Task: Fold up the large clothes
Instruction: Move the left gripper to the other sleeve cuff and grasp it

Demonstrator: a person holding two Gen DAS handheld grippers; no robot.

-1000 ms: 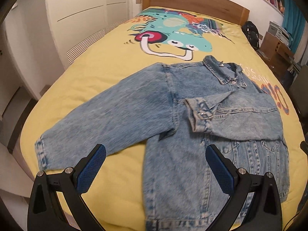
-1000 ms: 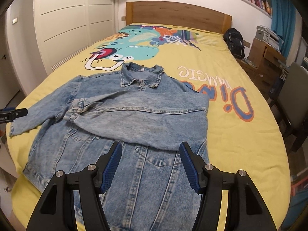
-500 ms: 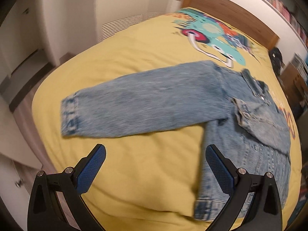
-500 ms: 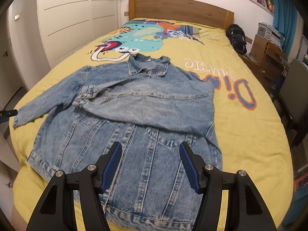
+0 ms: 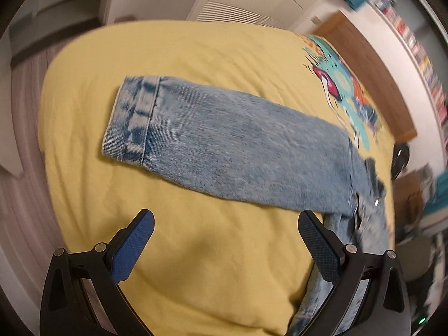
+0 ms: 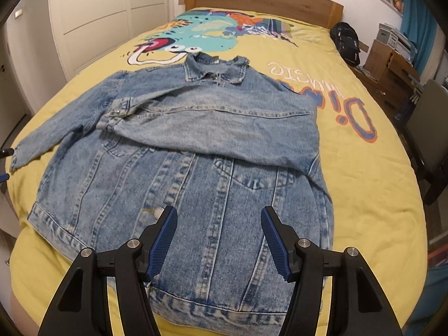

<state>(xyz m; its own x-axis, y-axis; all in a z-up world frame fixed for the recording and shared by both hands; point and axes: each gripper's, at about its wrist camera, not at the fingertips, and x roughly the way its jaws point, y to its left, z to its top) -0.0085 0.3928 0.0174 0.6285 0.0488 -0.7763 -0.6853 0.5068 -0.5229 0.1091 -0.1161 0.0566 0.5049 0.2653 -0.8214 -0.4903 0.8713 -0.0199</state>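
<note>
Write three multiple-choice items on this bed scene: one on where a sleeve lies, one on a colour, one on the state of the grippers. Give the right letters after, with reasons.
1. Where does the folded sleeve lie?
A. Across the chest of the denim jacket
B. Hanging off the foot of the bed
C. Tucked under the collar

2. What colour is the bedspread around the jacket?
A. White
B. Yellow
C. Grey

3. How do the two grippers stand?
A. Both shut on the jacket
B. Left shut, right open
C. Both open, holding nothing

Answers:
1 A: in the right wrist view the sleeve runs flat across the jacket front, its cuff by the other shoulder.
2 B: plain yellow cloth shows on all sides of the jacket.
3 C: the left gripper and the right gripper both show their jaws wide apart with no cloth between; the other sleeve lies flat, untouched.
</note>
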